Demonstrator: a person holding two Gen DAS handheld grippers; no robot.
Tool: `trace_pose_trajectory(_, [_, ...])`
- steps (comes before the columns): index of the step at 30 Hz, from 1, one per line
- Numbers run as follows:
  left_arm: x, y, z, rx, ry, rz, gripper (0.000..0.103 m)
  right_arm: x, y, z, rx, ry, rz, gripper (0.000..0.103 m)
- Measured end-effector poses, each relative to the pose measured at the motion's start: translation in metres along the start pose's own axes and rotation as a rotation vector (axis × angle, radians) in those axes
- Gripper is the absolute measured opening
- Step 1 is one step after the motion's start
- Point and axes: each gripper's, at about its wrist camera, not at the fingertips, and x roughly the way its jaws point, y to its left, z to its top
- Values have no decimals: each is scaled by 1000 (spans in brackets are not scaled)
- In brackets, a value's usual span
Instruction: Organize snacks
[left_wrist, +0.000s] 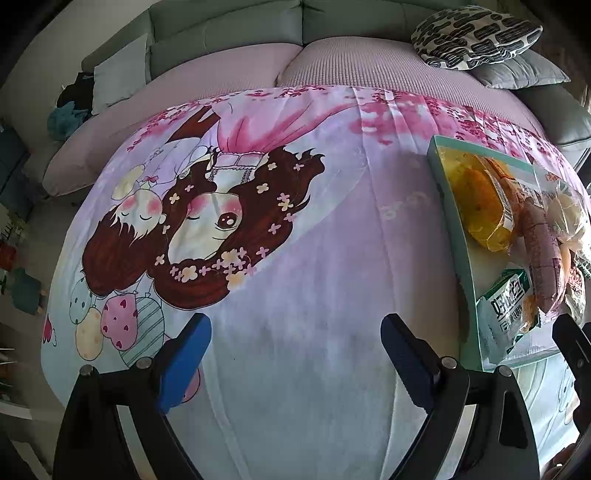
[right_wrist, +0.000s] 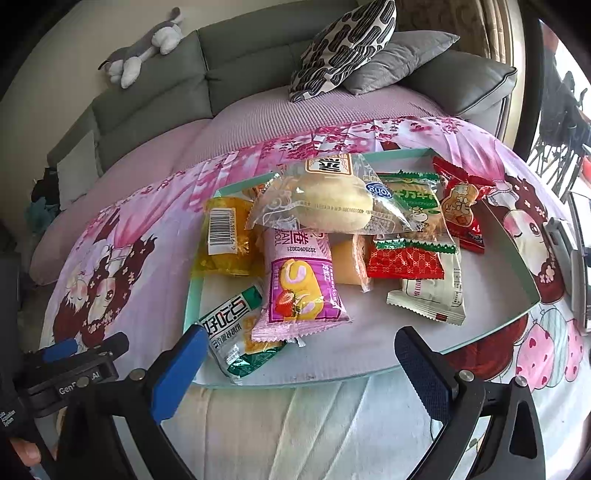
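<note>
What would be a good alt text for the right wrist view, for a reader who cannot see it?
A shallow mint-green tray on a pink cartoon blanket holds a pile of wrapped snacks, with a clear-bagged bread roll lying on top. The right claw is open and empty in front of the tray. A grey sofa stands behind.

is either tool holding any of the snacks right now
No. The left tool and the right tool are both open and empty; every snack lies in the tray.

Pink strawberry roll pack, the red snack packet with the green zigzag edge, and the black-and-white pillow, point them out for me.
Pink strawberry roll pack (right_wrist: 301, 284): right wrist view, printed front.
Red snack packet (right_wrist: 406, 260): right wrist view, middle of the wrapper.
Black-and-white pillow (right_wrist: 345, 46): right wrist view, patterned face.
</note>
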Motion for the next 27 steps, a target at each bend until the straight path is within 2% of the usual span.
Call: trace_pose_trajectory(27, [8, -4, 1, 27, 28, 7, 93, 1, -8, -1, 25, -2, 2, 102])
